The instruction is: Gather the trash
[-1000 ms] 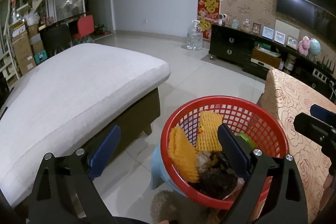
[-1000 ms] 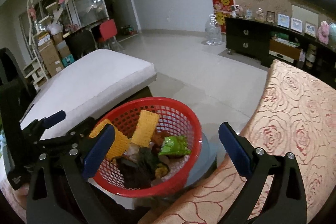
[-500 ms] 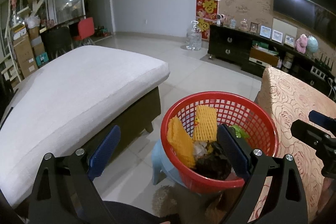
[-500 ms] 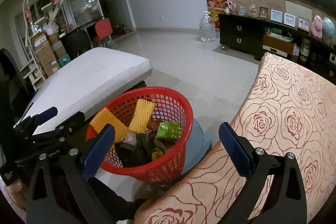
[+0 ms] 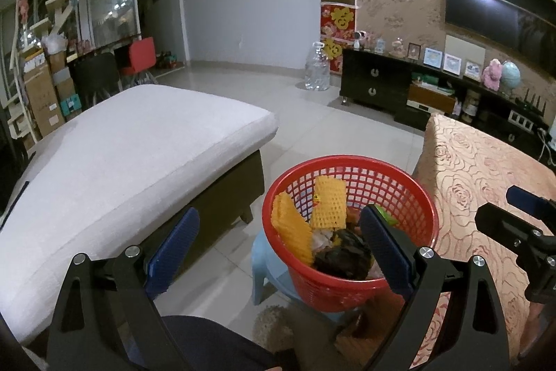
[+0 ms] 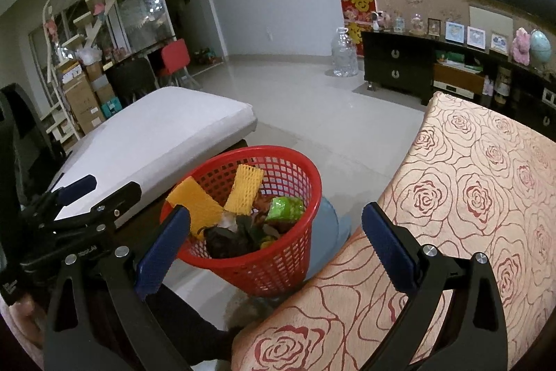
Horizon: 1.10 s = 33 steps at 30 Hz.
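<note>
Left gripper: jaws stood wide apart, nothing between them, hanging over the near rim of the basket.
Right gripper: also spread wide and empty, above the basket's right side and the rose-patterned cloth.
Basket: red mesh, sat on a pale blue stool on the tiled floor.
Trash: two yellow foam nets leaned inside, a green wrapper and dark scraps lay beside them.
Cushion: white, just left of the basket.
</note>
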### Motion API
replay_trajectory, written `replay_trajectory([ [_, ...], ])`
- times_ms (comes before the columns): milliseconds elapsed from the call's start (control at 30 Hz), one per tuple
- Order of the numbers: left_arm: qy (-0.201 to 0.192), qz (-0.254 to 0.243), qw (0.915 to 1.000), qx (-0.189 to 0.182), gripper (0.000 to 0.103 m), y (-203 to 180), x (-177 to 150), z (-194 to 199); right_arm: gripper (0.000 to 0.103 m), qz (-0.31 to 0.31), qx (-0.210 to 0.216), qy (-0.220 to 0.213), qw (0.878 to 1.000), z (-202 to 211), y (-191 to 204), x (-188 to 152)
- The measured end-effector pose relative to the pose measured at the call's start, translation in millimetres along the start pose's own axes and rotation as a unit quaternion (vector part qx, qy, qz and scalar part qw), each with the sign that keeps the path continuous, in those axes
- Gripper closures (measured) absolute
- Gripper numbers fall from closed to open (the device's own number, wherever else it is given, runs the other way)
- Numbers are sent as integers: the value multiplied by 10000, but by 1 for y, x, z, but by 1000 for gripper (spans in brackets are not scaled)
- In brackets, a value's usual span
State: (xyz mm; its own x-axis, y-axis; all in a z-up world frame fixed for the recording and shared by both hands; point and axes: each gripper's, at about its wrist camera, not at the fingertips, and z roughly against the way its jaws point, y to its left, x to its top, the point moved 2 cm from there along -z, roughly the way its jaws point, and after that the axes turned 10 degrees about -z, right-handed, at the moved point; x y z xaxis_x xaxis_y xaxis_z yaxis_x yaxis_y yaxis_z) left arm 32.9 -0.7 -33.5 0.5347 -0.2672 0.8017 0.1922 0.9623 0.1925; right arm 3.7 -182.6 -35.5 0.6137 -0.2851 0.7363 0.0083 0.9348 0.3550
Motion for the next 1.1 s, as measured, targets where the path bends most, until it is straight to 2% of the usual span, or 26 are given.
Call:
replay_trajectory([
  [467, -189, -48, 9998, 17, 12, -3, 4, 18, 7, 11, -14, -91, 10000, 9, 1, -7],
  [600, -229, -25, 9997, 34, 8, -2, 4, 21, 7, 28, -10, -111, 9999, 8, 2, -8],
  [1100, -182, -8, 9998, 22, 8, -1, 5, 20, 7, 92, -2, 8, 10000, -2, 7, -14],
])
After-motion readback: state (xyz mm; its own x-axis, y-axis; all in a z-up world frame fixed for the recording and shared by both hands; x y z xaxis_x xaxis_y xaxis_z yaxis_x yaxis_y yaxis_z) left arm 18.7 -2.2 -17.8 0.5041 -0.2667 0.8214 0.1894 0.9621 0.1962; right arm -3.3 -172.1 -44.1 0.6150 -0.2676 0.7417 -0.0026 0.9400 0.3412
